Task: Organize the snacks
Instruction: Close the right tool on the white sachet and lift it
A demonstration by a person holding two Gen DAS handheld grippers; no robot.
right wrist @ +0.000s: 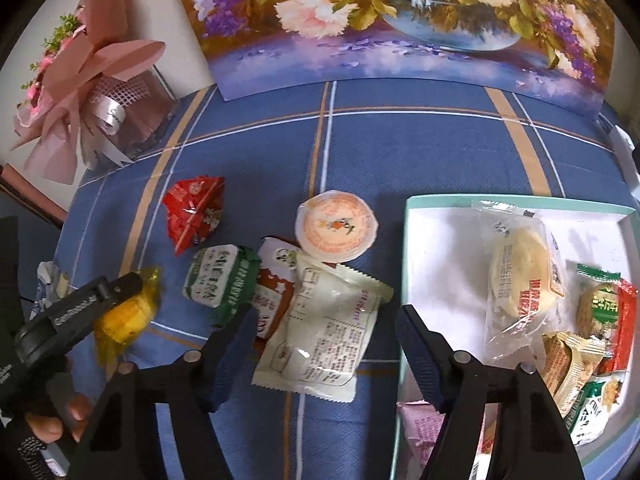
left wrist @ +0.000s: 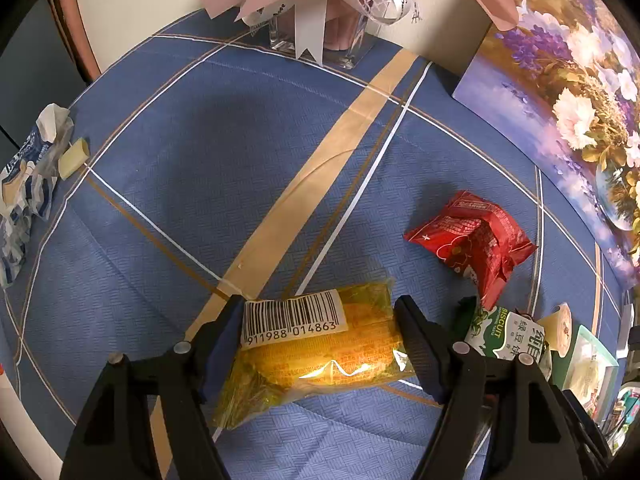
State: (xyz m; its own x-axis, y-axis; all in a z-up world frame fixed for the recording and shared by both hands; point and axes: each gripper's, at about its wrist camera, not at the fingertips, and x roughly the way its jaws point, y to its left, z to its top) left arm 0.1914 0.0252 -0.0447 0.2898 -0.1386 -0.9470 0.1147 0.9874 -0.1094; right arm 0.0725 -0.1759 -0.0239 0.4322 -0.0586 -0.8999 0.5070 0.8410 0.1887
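The pink packet (right wrist: 420, 424) hides behind the right gripper's jaws, and the tray (right wrist: 404, 264) is cut off at the frame edge.

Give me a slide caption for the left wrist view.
Left gripper clamps a yellow corn snack pack on the blue checked tablecloth.

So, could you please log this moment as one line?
left tool: shut on yellow snack pack | right tool: open over white packet | tray: partly filled
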